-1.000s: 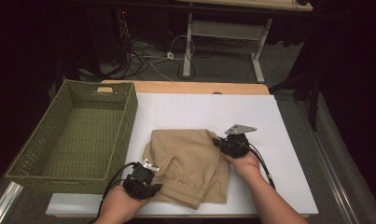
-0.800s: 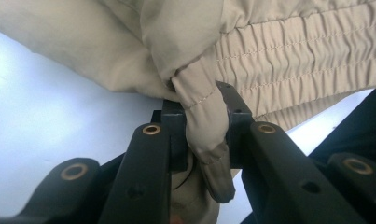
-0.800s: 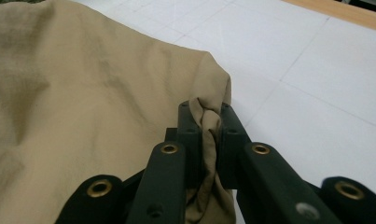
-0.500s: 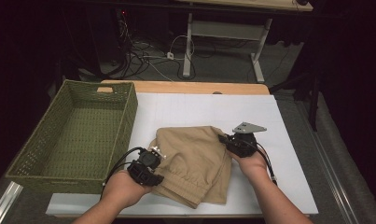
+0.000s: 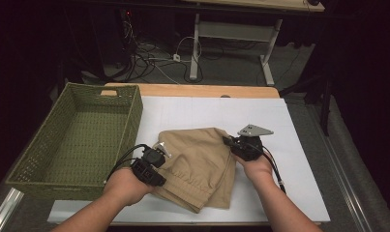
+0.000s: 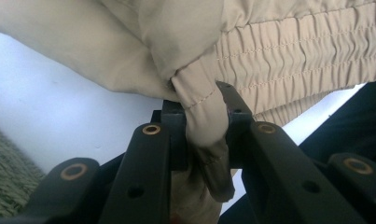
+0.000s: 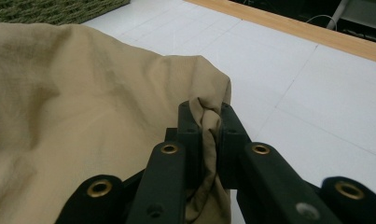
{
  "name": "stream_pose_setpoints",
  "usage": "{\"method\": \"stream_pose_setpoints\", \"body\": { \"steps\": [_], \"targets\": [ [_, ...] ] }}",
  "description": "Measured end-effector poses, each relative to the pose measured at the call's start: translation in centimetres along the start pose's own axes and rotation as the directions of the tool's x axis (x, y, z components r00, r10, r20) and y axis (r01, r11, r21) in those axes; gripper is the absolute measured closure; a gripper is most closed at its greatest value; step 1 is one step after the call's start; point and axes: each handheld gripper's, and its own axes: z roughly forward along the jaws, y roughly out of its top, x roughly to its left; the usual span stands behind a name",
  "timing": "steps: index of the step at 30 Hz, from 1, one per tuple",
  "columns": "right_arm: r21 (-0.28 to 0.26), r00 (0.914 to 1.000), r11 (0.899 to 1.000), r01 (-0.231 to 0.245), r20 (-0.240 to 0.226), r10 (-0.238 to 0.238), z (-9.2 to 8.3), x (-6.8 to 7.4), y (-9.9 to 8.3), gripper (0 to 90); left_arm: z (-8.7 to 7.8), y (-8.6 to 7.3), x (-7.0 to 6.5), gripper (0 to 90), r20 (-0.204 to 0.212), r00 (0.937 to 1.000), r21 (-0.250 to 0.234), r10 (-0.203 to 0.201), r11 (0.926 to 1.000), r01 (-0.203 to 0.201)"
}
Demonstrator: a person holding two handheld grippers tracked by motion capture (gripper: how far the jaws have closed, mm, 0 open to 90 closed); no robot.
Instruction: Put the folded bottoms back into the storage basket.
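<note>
Left gripper (image 6: 205,122) clamped on khaki garment (image 5: 202,162) beside elastic waistband (image 6: 297,51); right gripper (image 7: 210,122) clamped on fold. Left gripper higher than before.

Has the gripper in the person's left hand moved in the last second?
Yes. The left gripper, shut on the tan shorts, has come up the picture from near the table's front edge, judged against the green basket.

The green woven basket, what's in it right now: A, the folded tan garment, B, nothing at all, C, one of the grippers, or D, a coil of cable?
B: in the high view the basket shows a bare woven floor, while the tan garment lies on the white table beside it.
</note>
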Motion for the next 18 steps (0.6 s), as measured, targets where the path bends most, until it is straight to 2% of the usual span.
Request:
{"method": "stream_pose_setpoints", "body": {
  "steps": [5,8,13,18],
  "targets": [
    [-0.014,0.9999,1.000,-0.003,-0.013,0.003,0.2,0.4,0.6,84.5,-0.2,-0.3,0.2,75.1,-0.008,1.0000,0.014,0.001,0.9999,-0.001],
    [-0.022,0.9998,1.000,-0.007,-0.021,0.006,0.2,0.7,0.8,84.5,-0.5,-0.3,0.5,75.1,0.003,0.9999,0.026,-0.011,0.9996,0.011],
    [-0.037,0.9994,0.999,-0.005,-0.035,0.003,-0.2,1.2,1.0,84.6,-1.2,-0.7,0.7,75.2,-0.019,0.9998,0.047,-0.009,0.9989,0.010],
    [-0.044,0.9989,0.999,-0.005,-0.046,0.003,-0.2,1.6,1.5,84.6,-2.2,-1.0,0.4,75.0,-0.028,0.9995,0.057,-0.016,0.9982,0.018]
  ]
}}
